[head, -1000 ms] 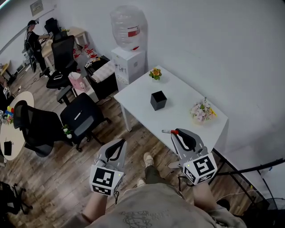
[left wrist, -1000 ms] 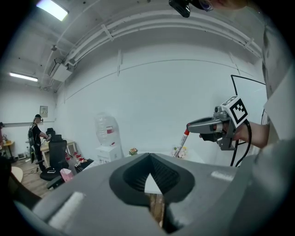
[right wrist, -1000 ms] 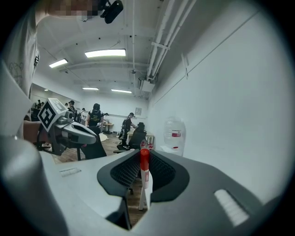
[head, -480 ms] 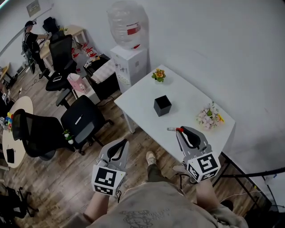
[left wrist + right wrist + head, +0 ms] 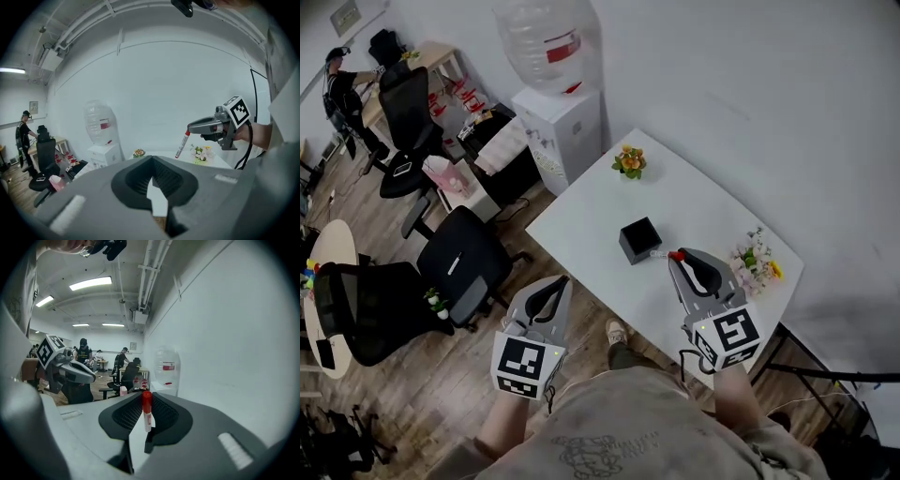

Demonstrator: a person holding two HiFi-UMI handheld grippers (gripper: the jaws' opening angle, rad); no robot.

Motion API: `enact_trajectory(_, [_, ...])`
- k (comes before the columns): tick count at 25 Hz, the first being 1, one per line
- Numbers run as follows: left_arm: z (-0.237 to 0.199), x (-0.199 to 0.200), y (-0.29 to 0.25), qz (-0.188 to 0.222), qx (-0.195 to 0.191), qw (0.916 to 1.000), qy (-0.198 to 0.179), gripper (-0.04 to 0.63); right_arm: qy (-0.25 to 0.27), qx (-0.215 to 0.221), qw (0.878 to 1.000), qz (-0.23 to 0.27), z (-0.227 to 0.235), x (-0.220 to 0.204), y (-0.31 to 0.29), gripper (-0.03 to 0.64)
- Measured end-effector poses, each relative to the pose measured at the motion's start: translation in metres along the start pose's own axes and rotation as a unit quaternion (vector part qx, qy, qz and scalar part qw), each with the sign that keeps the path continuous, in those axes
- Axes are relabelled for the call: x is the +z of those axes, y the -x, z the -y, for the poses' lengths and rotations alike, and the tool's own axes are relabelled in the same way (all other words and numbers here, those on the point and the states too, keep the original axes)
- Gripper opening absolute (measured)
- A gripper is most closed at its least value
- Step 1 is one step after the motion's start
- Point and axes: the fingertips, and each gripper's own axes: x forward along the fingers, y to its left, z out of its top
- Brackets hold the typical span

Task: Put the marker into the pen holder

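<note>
The right gripper [image 5: 677, 255] is closed on the marker [image 5: 661, 253], its jaws pinching the barrel close under the red cap and leaving most of the pale body free. In the right gripper view the marker stands crosswise between the pads, cap up. In the left gripper view it hangs at a slant below the jaw tips, tail lowest. That hold seems chosen so the long free end can enter the opening first while the jaws stay clear of the rim. The pen holder [image 5: 638, 239], a small black open-topped box, sits just ahead and to the left of the jaw tips on the white table [image 5: 600, 202]. In the head view the marker's tail reaches to about its near edge. How high the tail is above the rim cannot be told from here. The step in hand looks like the last approach: bring the tail over the opening, tip the marker more upright, lower it and let go. The main risk is that the tail catches the rim and knocks the light box aside. A pale bouquet [image 5: 755, 258] lies to the right of the gripper, and a small pot of orange flowers [image 5: 628, 160] is well beyond the holder, both clear of the path. The left gripper [image 5: 558, 284] hangs off the table's near side, away to the left, jaws together with nothing between them, apparently kept out of the way.
</note>
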Motion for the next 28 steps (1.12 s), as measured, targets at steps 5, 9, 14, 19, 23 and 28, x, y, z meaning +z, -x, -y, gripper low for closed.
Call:
enact_trajectory(5, [-0.014, 0.011, -0.062, -0.017, -0.029, 0.9994, -0.01, 0.0, -0.033, 0.001, 0.999, -0.008, 0.04, 0.0, -0.039, 0.091])
enact_trajectory(9, [-0.021, 0.011, -0.101, -0.034, -0.042, 0.9985, -0.008, 0.0, -0.04, 0.004, 0.999, -0.012, 0.064, -0.004, -0.065, 0.09])
enact_trajectory(14, [-0.021, 0.007, -0.133, -0.059, -0.056, 0.9966, -0.013, 0.0, -0.057, 0.012, 0.998, -0.023, 0.077, -0.02, -0.085, 0.091])
enact_trajectory(19, [-0.019, 0.008, -0.153, -0.071, -0.061, 0.9954, -0.022, 0.0, -0.067, 0.027, 0.997, -0.028, 0.079, -0.032, -0.094, 0.091])
enact_trajectory(23, [-0.016, 0.009, -0.16, -0.075, -0.068, 0.9944, -0.031, 0.0, -0.07, 0.033, 0.997, -0.029, 0.079, -0.039, -0.099, 0.091])
enact_trajectory(28, [-0.018, 0.013, -0.169, -0.08, -0.081, 0.9924, -0.047, 0.0, -0.077, 0.025, 0.996, -0.027, 0.079, -0.041, -0.103, 0.091])
